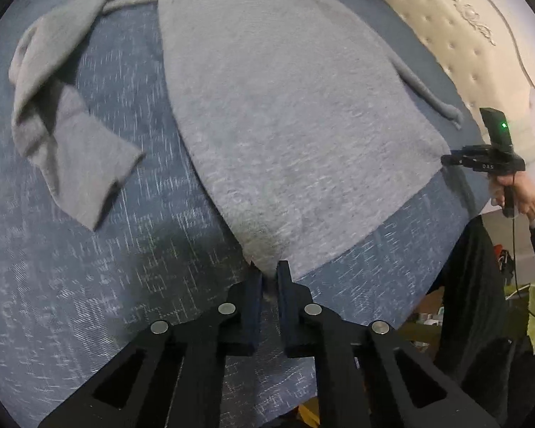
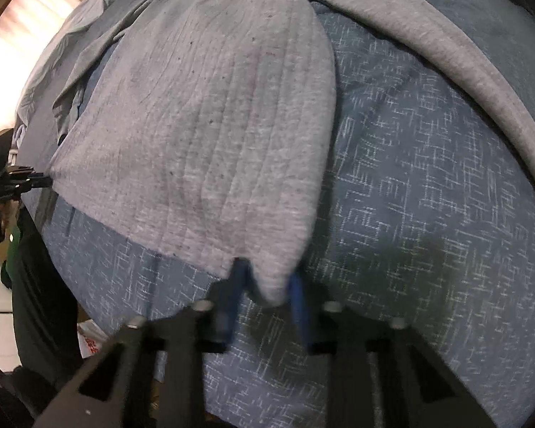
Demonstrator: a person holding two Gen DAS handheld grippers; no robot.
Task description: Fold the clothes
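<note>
A grey sweater [image 1: 285,107] lies spread flat on the bed [image 1: 89,285], over a blue patterned cover, body stretched between the two claws. The left claw [image 1: 269,278] is clamped on one bottom corner of the hem, its blue pads nearly together with cloth pinched between them. The right claw [image 2: 267,285] sits at the other bottom corner; its pads stand a little apart with a fold of hem between them, and blur makes it hard to tell whether they truly grip. One sleeve [image 1: 64,125] lies crumpled out to the side, the other sleeve [image 2: 446,46] trails across the cover. Judging by this, the step in hand is holding the hem at both corners, either to pull the body smooth or to carry the hem toward the collar. Either way, both corners must travel together, evenly, keeping the cloth taut.
</note>
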